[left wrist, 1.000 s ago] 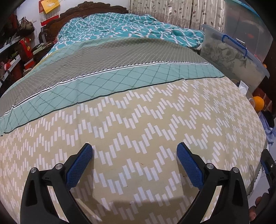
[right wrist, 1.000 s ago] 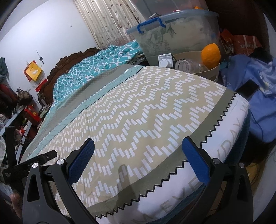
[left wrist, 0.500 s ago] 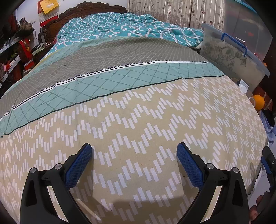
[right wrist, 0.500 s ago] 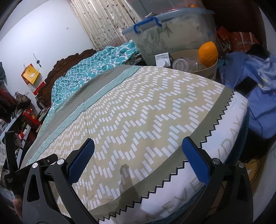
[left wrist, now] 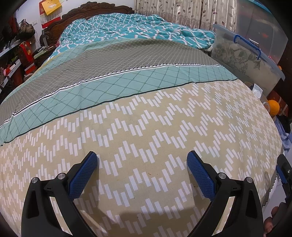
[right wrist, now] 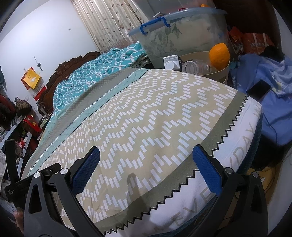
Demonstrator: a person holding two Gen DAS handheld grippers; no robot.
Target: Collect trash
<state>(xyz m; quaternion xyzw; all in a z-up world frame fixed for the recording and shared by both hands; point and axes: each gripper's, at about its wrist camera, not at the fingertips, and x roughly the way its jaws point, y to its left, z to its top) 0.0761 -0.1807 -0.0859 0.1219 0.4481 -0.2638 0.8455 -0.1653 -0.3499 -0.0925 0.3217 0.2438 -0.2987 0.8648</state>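
Holding the left gripper (left wrist: 141,155) low over the patterned bedsheet (left wrist: 146,118), blue pads (left wrist: 82,176) spreading wide and gripping nothing. Holding the right gripper (right wrist: 146,149) near the foot corner of the same bed, over the zigzag hem where the sheet meets the white mattress (right wrist: 209,196), fingers likewise standing wide apart and empty. Pointing the left camera up the bed toward the crumpled teal blanket (left wrist: 127,25), the carved wooden headboard (left wrist: 94,9) and the leaf-print curtain (left wrist: 182,12). Showing, beside the bed's far edge, a clear storage box (right wrist: 182,36) with a blue handle, and just in front of it a tan bowl (right wrist: 224,71) carrying an orange (right wrist: 219,53), a glass jar (right wrist: 193,67) lying on its side and a small white box (right wrist: 170,62). Showing also a dark phone (right wrist: 259,90) resting on a heap of blue cloth (right wrist: 277,118) next to the mattress corner. Catching fingertips of a hand (left wrist: 270,220) at the lower right edge of the left view. Not being able to tell which item here counts as trash: only two tiny dark specks (left wrist: 148,173) lying on the beige chevron part of the sheet, between the left gripper's fingers and touching neither, too small to identify. Casting finger shadows onto the sheet just below both grippers.
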